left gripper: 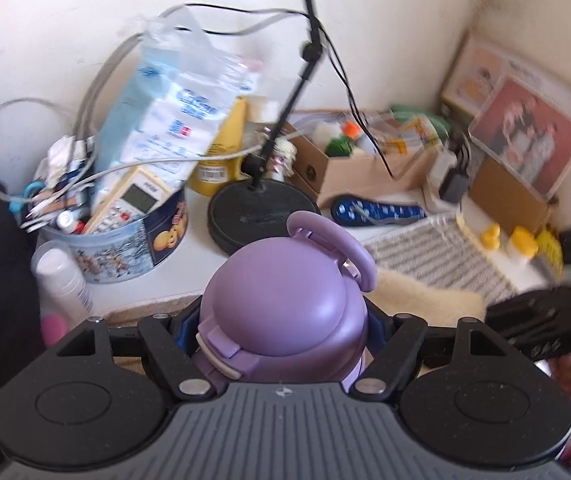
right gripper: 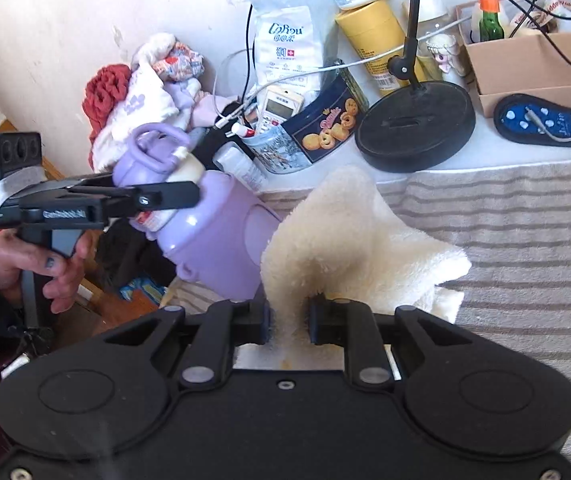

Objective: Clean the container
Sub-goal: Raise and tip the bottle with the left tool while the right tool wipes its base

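Bottle (right gripper: pixel 213 236) sits clamped in the left tool (left gripper: pixel 281 336), the right tool (right gripper: pixel 289 320) pinching a cloth (right gripper: pixel 349 240) against it.

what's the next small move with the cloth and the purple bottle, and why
Probably press the cloth sideways onto the bottle and start wiping. The left hand-held gripper is clamped on the tilted bottle near its neck, and the right hand-held gripper is pinching the cloth right beside the bottle's lower end.

The lilac bottle (right gripper: pixel 213 232), lid closed and loop handle up, hangs tilted in the air, clamped at its neck, with the fluffy cream cloth (right gripper: pixel 349 240) touching its lower side.
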`<move>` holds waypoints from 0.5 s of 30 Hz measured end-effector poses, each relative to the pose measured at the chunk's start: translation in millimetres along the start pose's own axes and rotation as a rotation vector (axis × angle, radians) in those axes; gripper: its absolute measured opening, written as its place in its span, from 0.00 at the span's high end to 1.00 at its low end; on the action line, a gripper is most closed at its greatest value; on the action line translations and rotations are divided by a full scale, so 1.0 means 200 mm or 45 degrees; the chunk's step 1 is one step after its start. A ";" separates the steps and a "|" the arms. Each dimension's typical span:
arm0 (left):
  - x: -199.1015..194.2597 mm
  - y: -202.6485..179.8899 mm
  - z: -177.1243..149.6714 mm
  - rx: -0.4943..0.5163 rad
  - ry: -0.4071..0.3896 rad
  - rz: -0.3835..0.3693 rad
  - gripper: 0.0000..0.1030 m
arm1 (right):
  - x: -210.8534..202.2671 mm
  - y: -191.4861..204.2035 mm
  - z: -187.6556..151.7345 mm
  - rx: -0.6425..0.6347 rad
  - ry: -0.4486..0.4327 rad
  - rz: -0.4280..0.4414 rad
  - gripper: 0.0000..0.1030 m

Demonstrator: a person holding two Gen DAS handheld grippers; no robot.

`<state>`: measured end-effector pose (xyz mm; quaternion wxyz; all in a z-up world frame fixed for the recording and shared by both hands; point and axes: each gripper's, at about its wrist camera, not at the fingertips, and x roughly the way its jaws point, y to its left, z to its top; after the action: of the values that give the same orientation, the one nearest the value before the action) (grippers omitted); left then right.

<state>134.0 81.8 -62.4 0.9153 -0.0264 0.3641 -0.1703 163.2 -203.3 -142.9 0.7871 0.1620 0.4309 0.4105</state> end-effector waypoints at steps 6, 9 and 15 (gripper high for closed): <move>-0.17 0.05 0.09 -0.189 -0.070 -0.024 0.27 | -0.04 -0.01 0.03 0.044 -0.106 0.097 0.84; -0.23 0.05 0.13 -0.261 -0.090 -0.058 0.27 | -0.05 0.01 0.04 -0.004 -0.138 0.129 0.84; -0.28 0.02 0.22 -0.352 -0.091 -0.181 0.27 | -0.05 0.11 0.06 -0.255 -0.160 0.138 0.84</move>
<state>126.6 101.3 6.0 0.9010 -0.1838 0.3484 -0.1818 158.5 -196.4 -117.6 0.8015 0.1310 0.3283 0.4823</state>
